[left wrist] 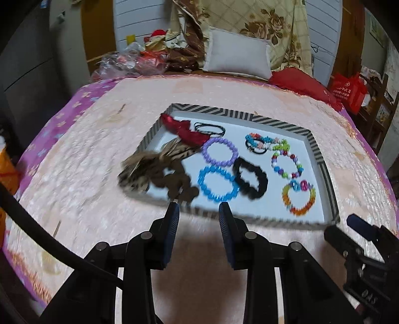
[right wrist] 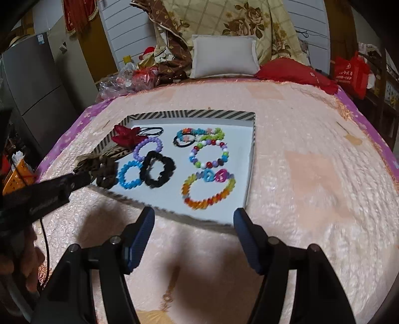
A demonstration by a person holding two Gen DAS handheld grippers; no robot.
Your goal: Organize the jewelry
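A shallow tray with a striped rim lies on the pink bedspread. In it lie a blue bead bracelet, a purple one, a black scrunchie, a rainbow bracelet, a multicolour bracelet, a red bow, thin black hair ties and a brown scrunchie. A leopard-print piece hangs over the left rim. My left gripper is open and empty at the near rim. My right gripper is open and empty there too.
A white pillow, a red cushion, a floral quilt and plastic bags sit at the far end of the bed. A grey fridge stands to the left. A red bag is on a shelf at right.
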